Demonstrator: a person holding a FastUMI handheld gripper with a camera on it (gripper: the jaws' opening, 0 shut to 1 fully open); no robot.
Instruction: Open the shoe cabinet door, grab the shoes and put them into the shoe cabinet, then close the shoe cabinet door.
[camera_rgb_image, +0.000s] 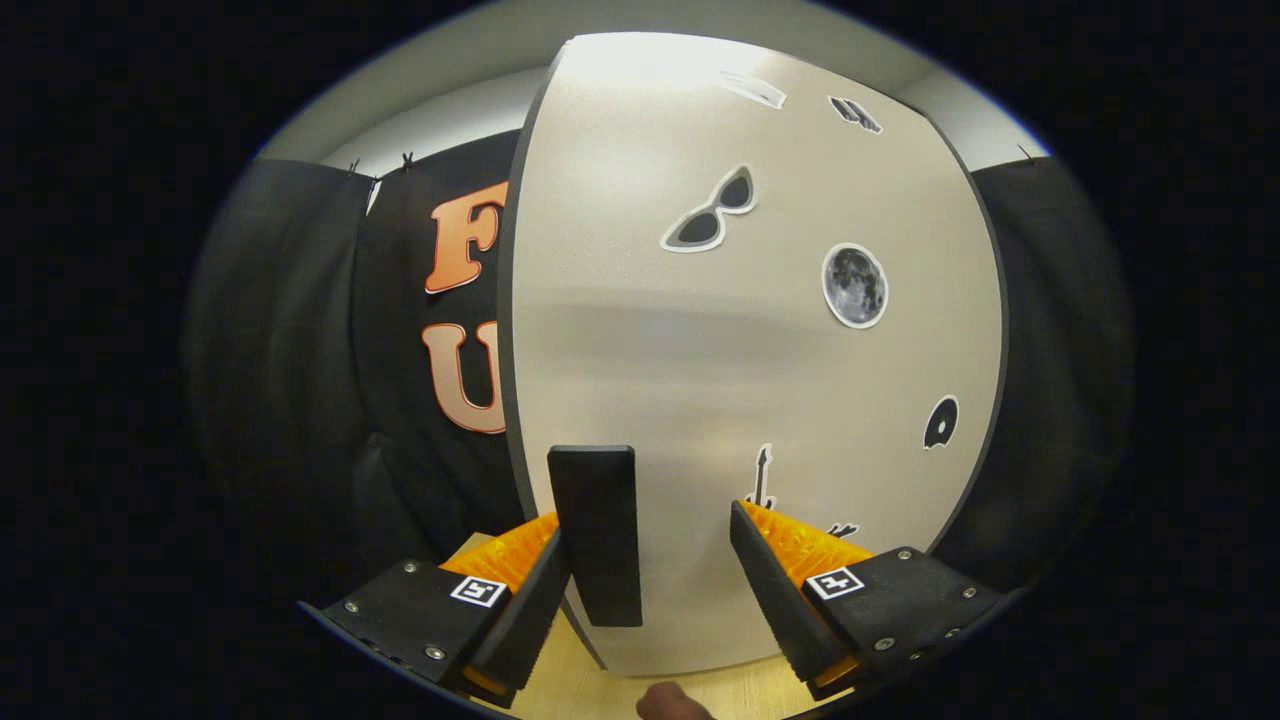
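**Figure: Gripper at the handle, door step in hand**

Your gripper is spread wide, its two fingers apart and pressing on nothing. The handle, a dark upright bar, stands in the gap between them, hard by the left finger and well clear of the right finger. Whether the left finger touches the handle cannot be told from this view.

The handle sits low on the door, close to the door's left edge. The door is a pale panel standing upright just ahead of the fingers, facing you nearly square. Stickers lie scattered above and right of the handle: sunglasses, a moon, a small disc and a guitar. Below the handle, a strip of light wood floor runs under the door's foot. A small rounded brown shape, unidentified, lies on it. The shoes, the task's other thing, cannot be placed from here.

By judgement, you are at one of the two door steps; which one cannot be settled, since the cabinet's inside is hidden. The open fingers straddling the handle suggest a grasp about to be made or just let go. If grasping, the next move calls for centring the handle in the gap, then closing both fingers squarely on it before swinging the door about its far hinge.
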